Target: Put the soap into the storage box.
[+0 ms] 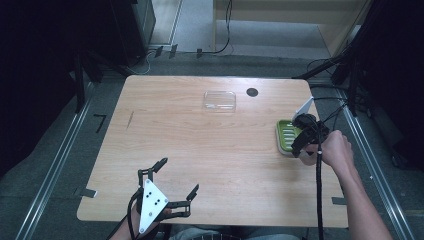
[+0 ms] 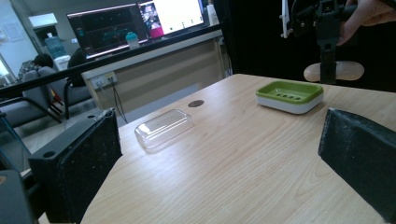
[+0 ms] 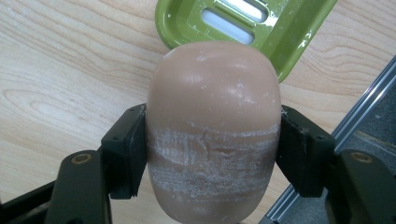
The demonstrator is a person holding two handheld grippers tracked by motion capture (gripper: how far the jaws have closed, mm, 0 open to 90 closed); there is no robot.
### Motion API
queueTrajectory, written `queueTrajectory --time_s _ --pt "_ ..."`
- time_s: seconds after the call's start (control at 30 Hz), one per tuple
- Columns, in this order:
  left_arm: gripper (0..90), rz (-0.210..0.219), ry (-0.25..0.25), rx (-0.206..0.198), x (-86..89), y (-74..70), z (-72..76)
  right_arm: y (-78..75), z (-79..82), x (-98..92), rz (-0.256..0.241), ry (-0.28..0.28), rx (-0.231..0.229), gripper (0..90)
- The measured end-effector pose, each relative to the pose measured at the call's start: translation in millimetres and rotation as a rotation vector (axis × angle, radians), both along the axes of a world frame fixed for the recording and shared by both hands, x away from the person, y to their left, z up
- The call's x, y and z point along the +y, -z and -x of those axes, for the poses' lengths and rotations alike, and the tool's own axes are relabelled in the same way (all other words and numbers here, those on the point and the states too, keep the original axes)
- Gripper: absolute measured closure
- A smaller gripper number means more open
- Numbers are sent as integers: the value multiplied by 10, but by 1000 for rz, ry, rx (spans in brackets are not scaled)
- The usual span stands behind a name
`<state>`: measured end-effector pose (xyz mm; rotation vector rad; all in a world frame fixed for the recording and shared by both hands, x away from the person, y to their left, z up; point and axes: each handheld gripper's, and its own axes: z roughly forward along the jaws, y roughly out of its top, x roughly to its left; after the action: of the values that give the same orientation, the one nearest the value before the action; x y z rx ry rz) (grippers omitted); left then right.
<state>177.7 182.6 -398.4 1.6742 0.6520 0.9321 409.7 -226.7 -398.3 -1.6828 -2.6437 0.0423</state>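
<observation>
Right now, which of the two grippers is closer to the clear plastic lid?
Left, though neither is close. The left gripper hovers open at the table's near edge, facing the clear lid; the right gripper holds the soap by the green dish.

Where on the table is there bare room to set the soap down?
The wide wood between clear lid, left gripper and green soap dish is bare. It is crowded at the right edge, where the right gripper holds the soap.

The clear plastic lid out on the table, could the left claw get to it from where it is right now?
Probably yes. The left claw sits open near the table's front edge, holding nothing, and bare wood lies between it and the clear lid. The right claw, shut on the soap, is off by the green dish.
</observation>
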Motion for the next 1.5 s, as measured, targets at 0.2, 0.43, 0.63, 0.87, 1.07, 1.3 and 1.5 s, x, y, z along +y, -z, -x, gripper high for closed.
queueTrajectory --time_s 0.2,0.43,0.63,0.87,1.07,1.3,1.5 --pt "0 -1 1 0 0 0 1 -2 -60 17 1 6 7 339" --pt "0 -2 1 0 0 1 1 -12 -129 27 5 3 12 339" --pt "0 -1 2 0 0 1 2 -2 -191 42 12 5 15 339" --pt "0 -3 1 0 2 1 1 21 -274 48 2 21 16 339" --pt "0 0 3 -1 4 2 0 33 -339 62 3 33 15 339" --pt "0 0 3 -2 5 2 0 58 -404 74 -5 49 9 339" --pt "0 2 2 -1 6 2 0 101 -478 62 -13 91 0 339"
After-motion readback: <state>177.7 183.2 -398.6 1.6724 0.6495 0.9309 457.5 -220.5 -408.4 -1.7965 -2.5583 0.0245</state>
